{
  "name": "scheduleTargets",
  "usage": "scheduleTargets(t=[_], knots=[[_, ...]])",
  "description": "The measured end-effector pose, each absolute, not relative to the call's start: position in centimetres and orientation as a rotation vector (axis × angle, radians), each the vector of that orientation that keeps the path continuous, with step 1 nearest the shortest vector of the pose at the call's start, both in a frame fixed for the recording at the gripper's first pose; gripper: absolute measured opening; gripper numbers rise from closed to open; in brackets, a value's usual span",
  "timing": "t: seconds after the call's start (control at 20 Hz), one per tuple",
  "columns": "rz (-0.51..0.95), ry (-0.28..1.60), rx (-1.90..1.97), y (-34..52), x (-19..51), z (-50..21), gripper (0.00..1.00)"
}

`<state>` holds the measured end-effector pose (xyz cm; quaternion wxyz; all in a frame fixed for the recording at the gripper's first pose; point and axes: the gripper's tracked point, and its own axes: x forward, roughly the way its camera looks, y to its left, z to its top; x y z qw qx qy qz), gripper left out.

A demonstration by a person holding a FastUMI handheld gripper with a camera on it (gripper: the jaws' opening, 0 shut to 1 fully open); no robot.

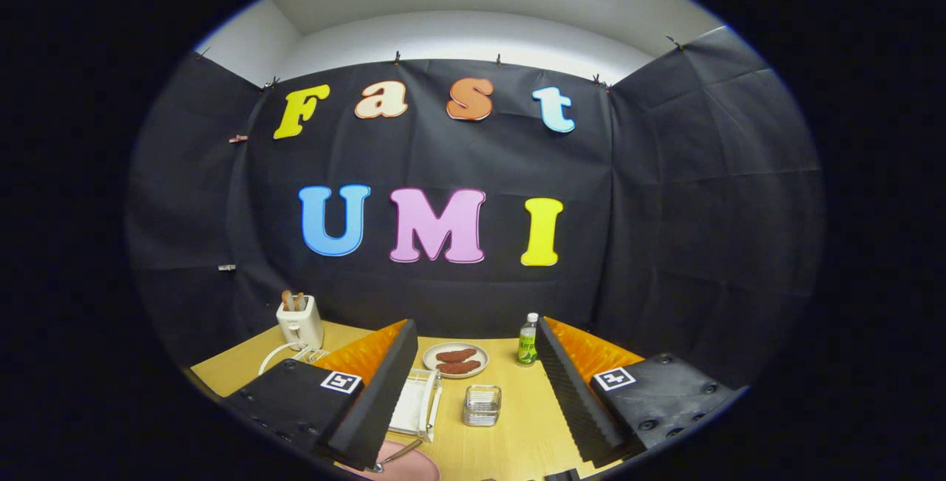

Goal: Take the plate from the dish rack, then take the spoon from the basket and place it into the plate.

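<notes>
Now the black two-finger gripper [473, 414] hangs spread wide above the wooden table [517, 437]; a metal spoon [395, 456] lies on the pink round plate [410, 466].

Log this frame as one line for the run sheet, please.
gripper: open, empty, raised | spoon: lying on pink plate near left finger | basket: between fingers | dish rack: beside left finger | task: looks done
</notes>
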<state>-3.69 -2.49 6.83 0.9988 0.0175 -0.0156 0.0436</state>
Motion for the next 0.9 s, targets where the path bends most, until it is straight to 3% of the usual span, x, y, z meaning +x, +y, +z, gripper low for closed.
scheduleTargets(t=[0.4, 0.9], knots=[[-0.043, 0.005, 0.112, -7.5, -4.2, 5.3, 0.98], [0.04, 0.088, 0.146, -4.9, -2.1, 3.3, 0.98]])
